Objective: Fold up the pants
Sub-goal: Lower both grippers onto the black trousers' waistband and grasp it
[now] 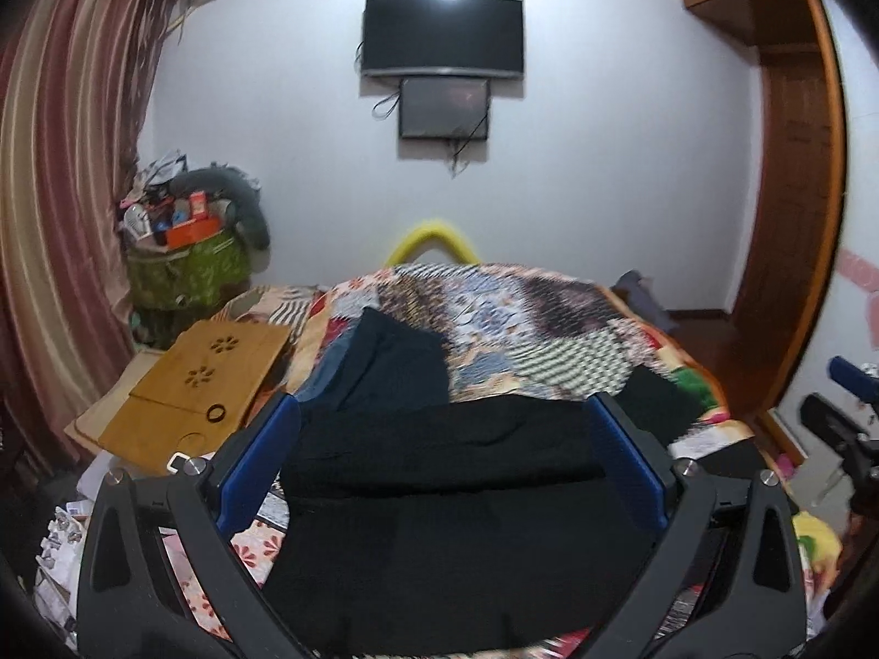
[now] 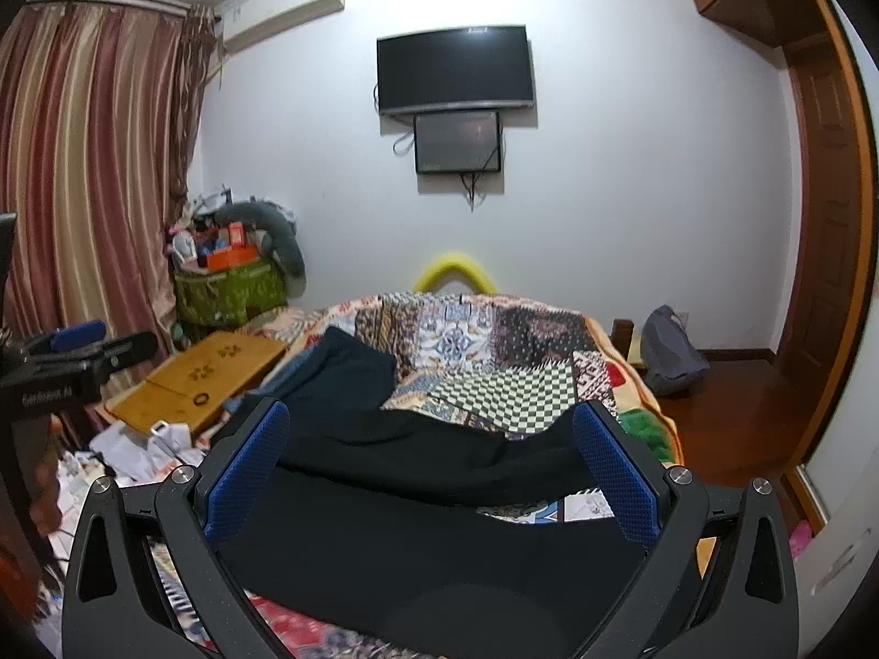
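Left wrist view: black pants (image 1: 439,494) lie on the patchwork bedspread (image 1: 538,329) near its front edge; left gripper (image 1: 442,439) and right gripper (image 2: 431,450) both gape wide, holding nothing.

Matt black cloth pants (image 1: 439,456) are lying on a patterned quilted cloth bedspread (image 1: 527,318). Textured blue pads (image 2: 615,472) are showing rough; the wooden tray (image 1: 214,379) at left is looking smooth.

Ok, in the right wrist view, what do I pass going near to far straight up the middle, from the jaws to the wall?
black pants → patchwork bedspread → yellow bed rail → small screen → wall-mounted TV
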Available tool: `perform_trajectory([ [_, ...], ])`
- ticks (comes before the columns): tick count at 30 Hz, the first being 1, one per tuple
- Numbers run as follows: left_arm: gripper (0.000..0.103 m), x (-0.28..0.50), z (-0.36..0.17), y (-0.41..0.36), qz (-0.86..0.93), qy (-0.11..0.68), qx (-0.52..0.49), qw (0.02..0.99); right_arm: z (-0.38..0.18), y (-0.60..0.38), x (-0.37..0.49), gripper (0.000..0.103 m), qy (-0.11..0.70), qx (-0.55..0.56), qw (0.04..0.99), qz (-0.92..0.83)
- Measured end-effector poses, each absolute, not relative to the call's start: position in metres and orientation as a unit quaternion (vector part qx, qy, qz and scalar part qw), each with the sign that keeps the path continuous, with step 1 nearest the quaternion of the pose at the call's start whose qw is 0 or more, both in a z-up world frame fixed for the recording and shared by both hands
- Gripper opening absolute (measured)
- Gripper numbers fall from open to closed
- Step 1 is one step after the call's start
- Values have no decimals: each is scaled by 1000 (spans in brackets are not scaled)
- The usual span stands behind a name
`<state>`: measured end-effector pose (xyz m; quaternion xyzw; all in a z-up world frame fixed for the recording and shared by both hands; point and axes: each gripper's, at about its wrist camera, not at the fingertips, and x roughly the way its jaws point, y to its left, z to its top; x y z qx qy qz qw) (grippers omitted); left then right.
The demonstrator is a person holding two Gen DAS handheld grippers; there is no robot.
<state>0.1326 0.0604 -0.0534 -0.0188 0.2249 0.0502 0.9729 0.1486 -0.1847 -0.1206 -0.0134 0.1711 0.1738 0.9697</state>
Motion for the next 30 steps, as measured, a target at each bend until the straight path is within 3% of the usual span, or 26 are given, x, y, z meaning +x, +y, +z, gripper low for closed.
perform_trajectory([
  [10, 103, 246, -131, 147, 90, 323, -38, 941, -165, -182, 237, 103, 239, -27, 954, 179],
  [15, 103, 296, -182, 181, 121, 371, 3, 921, -191, -176, 282, 102, 281, -50, 938, 196],
  [25, 103, 357, -270, 240, 116, 461, -28, 879, -242, -154, 364, 101, 367, -68, 892, 254],
  [30, 82, 380, -293, 257, 104, 498, -46, 860, -263, -138, 400, 95, 410, -76, 867, 274],
])
